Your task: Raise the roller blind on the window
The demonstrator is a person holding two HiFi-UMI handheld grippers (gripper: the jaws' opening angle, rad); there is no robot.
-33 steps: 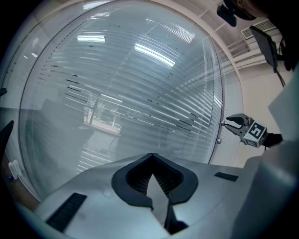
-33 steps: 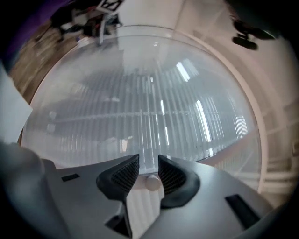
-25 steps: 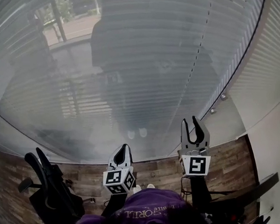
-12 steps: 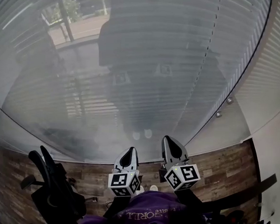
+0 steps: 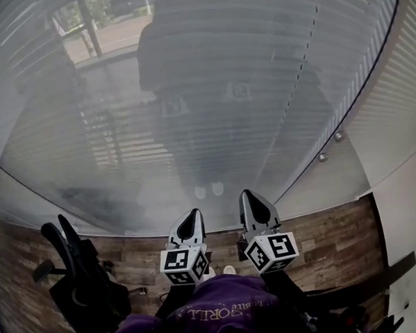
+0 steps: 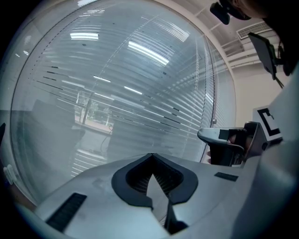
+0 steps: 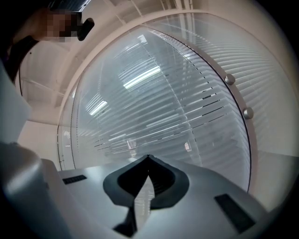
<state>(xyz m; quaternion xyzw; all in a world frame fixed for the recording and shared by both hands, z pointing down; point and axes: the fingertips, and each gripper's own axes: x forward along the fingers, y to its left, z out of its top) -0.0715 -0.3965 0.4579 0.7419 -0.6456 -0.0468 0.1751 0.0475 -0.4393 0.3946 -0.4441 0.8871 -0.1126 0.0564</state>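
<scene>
A striped, see-through blind [image 5: 220, 72] hangs over the large window, down to near the floor. A thin bead chain [image 5: 306, 42] runs down it towards the right frame. My left gripper [image 5: 191, 214] is shut and empty, pointing at the blind's lower part. Beside it on the right, my right gripper [image 5: 251, 196] is also shut with nothing in it, well short of the chain. In the left gripper view the shut jaws [image 6: 150, 155] face the blind [image 6: 140, 84], with the right gripper [image 6: 219, 135] at the side. The right gripper view shows its closed tips [image 7: 148, 157] before the blind [image 7: 163, 107].
A dark window frame [image 5: 350, 114] with two round fittings [image 5: 338, 136] borders the blind on the right. A black office chair [image 5: 77, 274] stands at the lower left on the wood floor [image 5: 336, 239]. My purple shirt [image 5: 221, 313] fills the bottom edge.
The right gripper has shut and dropped from near the window frame, down and left, to beside the left gripper. The left gripper has barely moved.
</scene>
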